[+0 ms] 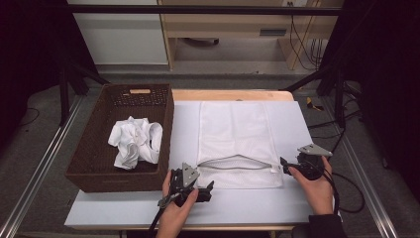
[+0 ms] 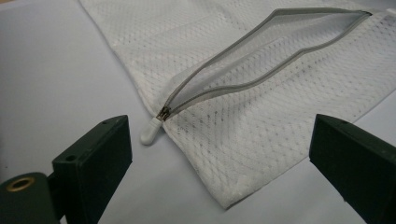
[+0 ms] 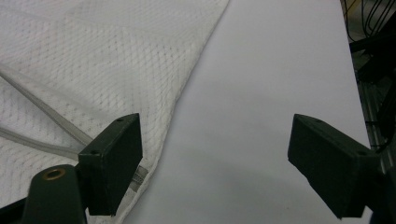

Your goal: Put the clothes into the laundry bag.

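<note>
Mesh laundry bag (image 1: 237, 141) lies flat on the white table (image 1: 277, 203), just right of the brown woven basket (image 1: 94, 148), its grey zipper (image 1: 236, 163) gaping open along the near end. It looks light, soft and floppy, likely to sag and slide on the smooth top. The firmest hold is probably the zipper's taped edge or the near hem, pinched at both ends. The left gripper (image 1: 190, 191) at the near left corner and the right gripper (image 1: 292, 166) at the near right corner both stand with jaws wide apart, holding nothing. Count: one bag, one basket, one crumpled white cloth (image 1: 134, 141) inside it, one white zipper pull (image 2: 151, 132).
</note>
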A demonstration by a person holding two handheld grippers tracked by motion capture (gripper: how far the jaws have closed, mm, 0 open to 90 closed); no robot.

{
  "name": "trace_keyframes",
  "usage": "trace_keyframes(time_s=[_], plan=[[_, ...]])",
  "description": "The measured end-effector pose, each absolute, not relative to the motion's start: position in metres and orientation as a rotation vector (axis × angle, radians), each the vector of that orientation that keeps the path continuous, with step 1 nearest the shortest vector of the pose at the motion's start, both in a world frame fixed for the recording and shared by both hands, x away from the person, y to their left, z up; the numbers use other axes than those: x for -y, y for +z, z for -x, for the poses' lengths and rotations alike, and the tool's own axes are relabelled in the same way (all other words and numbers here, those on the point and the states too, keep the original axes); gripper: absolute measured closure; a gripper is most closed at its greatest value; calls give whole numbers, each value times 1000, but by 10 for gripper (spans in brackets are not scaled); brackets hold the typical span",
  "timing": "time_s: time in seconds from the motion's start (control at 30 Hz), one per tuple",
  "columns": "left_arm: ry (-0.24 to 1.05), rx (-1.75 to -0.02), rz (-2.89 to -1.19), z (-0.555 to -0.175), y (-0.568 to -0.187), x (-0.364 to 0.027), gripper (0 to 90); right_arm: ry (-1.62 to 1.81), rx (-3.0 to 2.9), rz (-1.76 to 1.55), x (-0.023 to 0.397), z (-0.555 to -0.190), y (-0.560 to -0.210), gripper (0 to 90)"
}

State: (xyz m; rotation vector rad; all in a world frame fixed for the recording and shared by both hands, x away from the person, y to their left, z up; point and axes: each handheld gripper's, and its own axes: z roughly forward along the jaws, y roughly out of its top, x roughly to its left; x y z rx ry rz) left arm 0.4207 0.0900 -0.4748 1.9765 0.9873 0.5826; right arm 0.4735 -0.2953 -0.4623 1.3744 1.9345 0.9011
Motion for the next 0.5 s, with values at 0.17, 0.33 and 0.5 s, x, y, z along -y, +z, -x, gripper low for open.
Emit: trace_keyframes(time_s=[0.17, 0.33, 0.5], plan=[[589, -995, -1980, -421, -476, -89, 67, 891, -1957, -1350, 293, -473, -463, 206], [573, -997, -1981, -421, -478, -88, 67, 888, -2006, -1286, 284, -472, -461, 260], [554, -996, -2002, -421, -479, -85, 67, 888, -2061, -1209, 270, -471, -460, 317]])
